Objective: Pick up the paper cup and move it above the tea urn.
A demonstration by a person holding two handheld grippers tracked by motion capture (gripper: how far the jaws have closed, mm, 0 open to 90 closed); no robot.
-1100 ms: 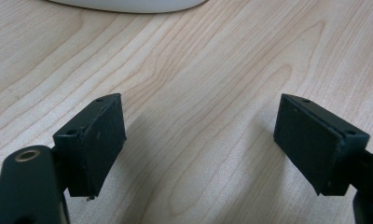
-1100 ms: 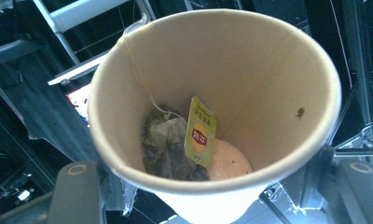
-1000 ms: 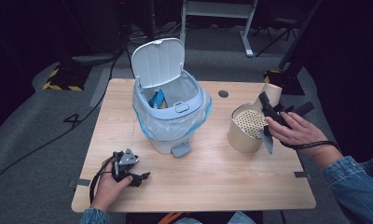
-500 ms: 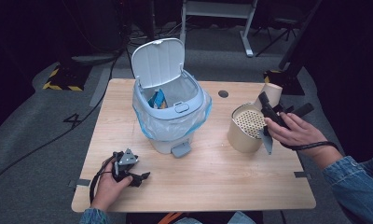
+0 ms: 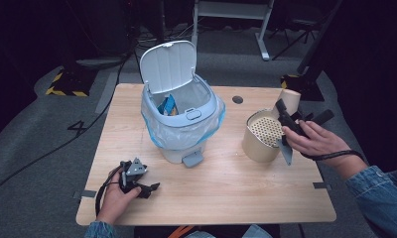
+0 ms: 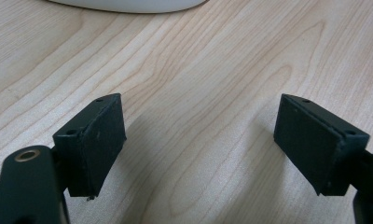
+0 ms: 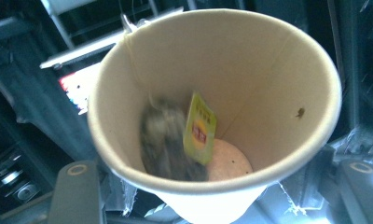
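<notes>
A tan paper cup [image 5: 289,98] is tipped beside a tan canister with a perforated top [image 5: 260,135] at the table's right, and my right gripper [image 5: 288,119] is shut on the cup. In the right gripper view the cup's mouth [image 7: 250,65] faces the camera, with a wet dark tea bag [image 7: 168,137] and its yellow tag [image 7: 199,128] lying inside; the jaws flank the cup's lower wall. My left gripper [image 5: 148,188] rests on the wooden table [image 5: 226,193] near the front left, open, with bare wood between its fingers [image 6: 100,140].
A pale blue pedal bin [image 5: 181,124] with a blue liner stands at the table's middle, lid [image 5: 169,67] raised, pedal [image 5: 192,158] facing the front. A blue wrapper [image 5: 167,105] lies inside it. A cable hole [image 5: 237,99] sits behind the canister.
</notes>
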